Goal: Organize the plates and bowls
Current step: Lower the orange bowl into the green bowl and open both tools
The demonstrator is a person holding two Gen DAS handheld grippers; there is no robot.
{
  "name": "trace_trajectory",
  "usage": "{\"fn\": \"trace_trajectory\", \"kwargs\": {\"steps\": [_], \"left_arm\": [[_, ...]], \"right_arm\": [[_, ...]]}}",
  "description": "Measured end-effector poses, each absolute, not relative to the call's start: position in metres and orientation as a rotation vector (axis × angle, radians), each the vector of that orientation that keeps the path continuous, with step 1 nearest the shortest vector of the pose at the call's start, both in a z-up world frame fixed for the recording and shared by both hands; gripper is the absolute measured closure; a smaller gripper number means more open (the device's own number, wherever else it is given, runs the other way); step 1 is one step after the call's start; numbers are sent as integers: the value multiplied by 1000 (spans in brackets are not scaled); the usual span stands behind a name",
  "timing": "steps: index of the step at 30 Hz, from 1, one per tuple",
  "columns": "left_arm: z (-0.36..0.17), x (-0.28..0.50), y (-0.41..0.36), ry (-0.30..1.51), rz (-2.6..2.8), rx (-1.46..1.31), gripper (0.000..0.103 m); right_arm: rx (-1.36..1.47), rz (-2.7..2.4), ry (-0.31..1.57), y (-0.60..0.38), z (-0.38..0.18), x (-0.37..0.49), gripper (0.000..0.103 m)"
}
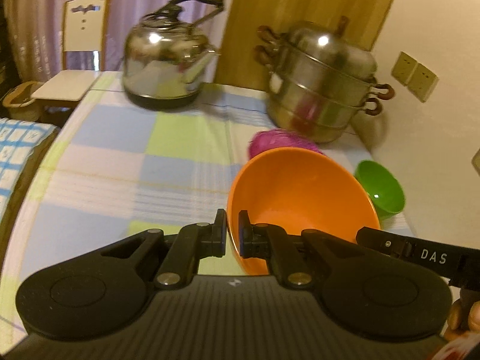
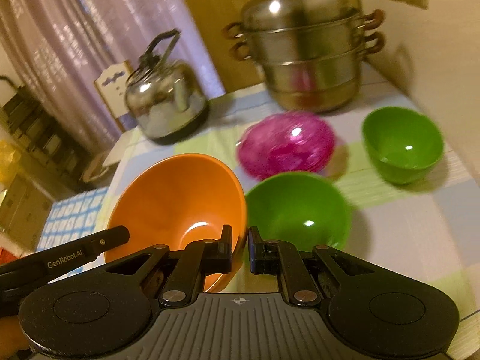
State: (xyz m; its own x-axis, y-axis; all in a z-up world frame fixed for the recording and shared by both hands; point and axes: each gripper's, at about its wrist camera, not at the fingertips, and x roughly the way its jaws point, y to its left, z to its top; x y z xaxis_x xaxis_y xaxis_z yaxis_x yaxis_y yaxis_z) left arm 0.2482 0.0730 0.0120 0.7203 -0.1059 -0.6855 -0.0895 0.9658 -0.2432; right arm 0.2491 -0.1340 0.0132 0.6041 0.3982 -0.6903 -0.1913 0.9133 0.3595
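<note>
- Orange bowl (image 1: 300, 192) is sitting between both tongs, tilted, at the near middle of the tabletop (image 1: 120, 180).
- Left tongs (image 1: 232, 234) are clenching the bowl's left rim: one pad is sitting outside the wall, the other inside.
- Right tongs (image 2: 240, 249) are clamping the opposite, right rim the same way, with the left pad inside the bowl and the right pad outside.
- Each tool is showing in the other's view, coming in from the side at the bowl's edge.
- Bowl's opening is facing up and toward the near side; its base looks to be off the cloth, but I can't confirm that.
- Near green bowl (image 2: 297, 210) is standing upright just right of the orange one; whether they are touching is unclear.
- Second green bowl (image 2: 403, 144) is standing farther right, well apart from the first.
- Pink bowl (image 2: 288, 147) is lying just beyond the near green bowl, blurred, so I can't tell which way up it is.
- Steel steamer pot (image 2: 306, 60) is standing at the far right with its lid on, close to the wall.
- Steel kettle (image 2: 165, 102) is standing at the far left of the tabletop.
- Checked cloth in blue, green and white is covering the tabletop.
- White chair (image 1: 84, 30) is standing past the far left edge, in front of a curtain (image 1: 36, 15).
</note>
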Motion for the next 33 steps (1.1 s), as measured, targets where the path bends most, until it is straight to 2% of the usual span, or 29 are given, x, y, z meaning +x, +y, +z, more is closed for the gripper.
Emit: {"fn": "trace_trajectory", "kwargs": {"steps": [11,33], "left_arm": [[-10,299,29,815,-78,-270,97],[-53,317,16,884,-83,-258,97]], "right_arm": [[273,254,865,-184,3,282,93],[280,223,947,-201,-48,307,93]]}}
